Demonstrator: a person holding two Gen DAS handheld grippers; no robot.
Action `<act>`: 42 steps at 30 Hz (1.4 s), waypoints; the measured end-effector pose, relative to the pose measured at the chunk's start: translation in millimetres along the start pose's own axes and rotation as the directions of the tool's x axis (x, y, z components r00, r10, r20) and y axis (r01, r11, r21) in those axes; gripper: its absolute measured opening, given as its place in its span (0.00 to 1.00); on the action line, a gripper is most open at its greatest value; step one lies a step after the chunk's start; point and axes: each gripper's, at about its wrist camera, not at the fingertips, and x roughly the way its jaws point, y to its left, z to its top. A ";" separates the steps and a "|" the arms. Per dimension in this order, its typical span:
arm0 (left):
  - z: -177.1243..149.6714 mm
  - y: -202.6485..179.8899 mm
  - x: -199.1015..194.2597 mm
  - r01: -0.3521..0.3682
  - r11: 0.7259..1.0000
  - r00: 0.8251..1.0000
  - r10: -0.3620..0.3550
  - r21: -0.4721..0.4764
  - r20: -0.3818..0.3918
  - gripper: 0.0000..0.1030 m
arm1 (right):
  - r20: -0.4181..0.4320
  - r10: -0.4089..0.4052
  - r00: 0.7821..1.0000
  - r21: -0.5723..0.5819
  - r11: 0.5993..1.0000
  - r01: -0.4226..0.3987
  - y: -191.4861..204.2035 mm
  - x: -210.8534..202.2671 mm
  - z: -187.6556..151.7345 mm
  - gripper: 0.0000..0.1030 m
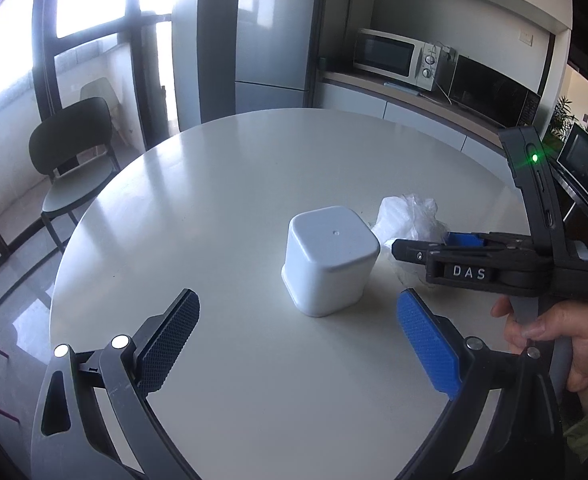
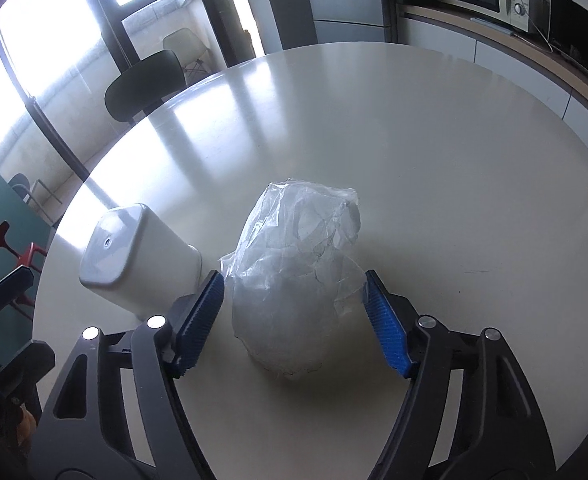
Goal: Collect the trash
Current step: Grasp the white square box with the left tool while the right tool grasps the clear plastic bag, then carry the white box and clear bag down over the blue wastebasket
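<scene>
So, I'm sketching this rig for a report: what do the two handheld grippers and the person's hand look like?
The left gripper has dark grey curved arms with silver rivets, one black and one blue ribbed pad. The right gripper has two blue ribbed pads; its black body reads "DAS" in white and carries a green light. The right hand is bare, with an olive cuff.

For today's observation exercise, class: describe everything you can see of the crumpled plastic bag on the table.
The plastic bag is thin, translucent, whitish film, crumpled into a loose upright mound on the round white table. It sits just right of the upside-down white container. The right hand-held gripper is open around its lower part, blue pads on either side; whether they touch the film is unclear.
</scene>
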 end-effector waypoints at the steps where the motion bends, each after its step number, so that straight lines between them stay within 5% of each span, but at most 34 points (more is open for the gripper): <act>1: 4.6 -0.1 2.7 0.012 1.000 1.000 -0.012 -0.011 -0.002 0.94 | -0.003 -0.001 1.000 -0.003 1.000 0.001 -0.2 1.3 -1.2 0.57; 8: 23.7 -8.5 29.2 -0.017 1.000 1.000 0.017 0.003 -0.025 0.94 | 0.023 0.021 1.000 0.018 1.000 -0.022 -16.5 -6.0 -13.2 0.40; 15: 26.0 -19.3 56.5 -0.007 1.000 0.996 0.009 0.018 -0.086 0.93 | 0.034 0.002 0.999 0.040 0.999 -0.003 -36.6 -23.4 -26.7 0.36; 22: 12.2 -17.6 70.8 -0.063 0.998 0.989 0.066 0.027 -0.133 0.64 | 0.047 -0.040 0.998 0.018 0.999 0.039 -40.5 -41.8 -40.8 0.35; 42: -39.6 -38.3 -54.1 0.039 0.999 0.999 -0.040 0.026 0.014 0.63 | 0.180 -0.031 0.983 -0.061 0.997 0.042 5.7 -133.9 -104.9 0.34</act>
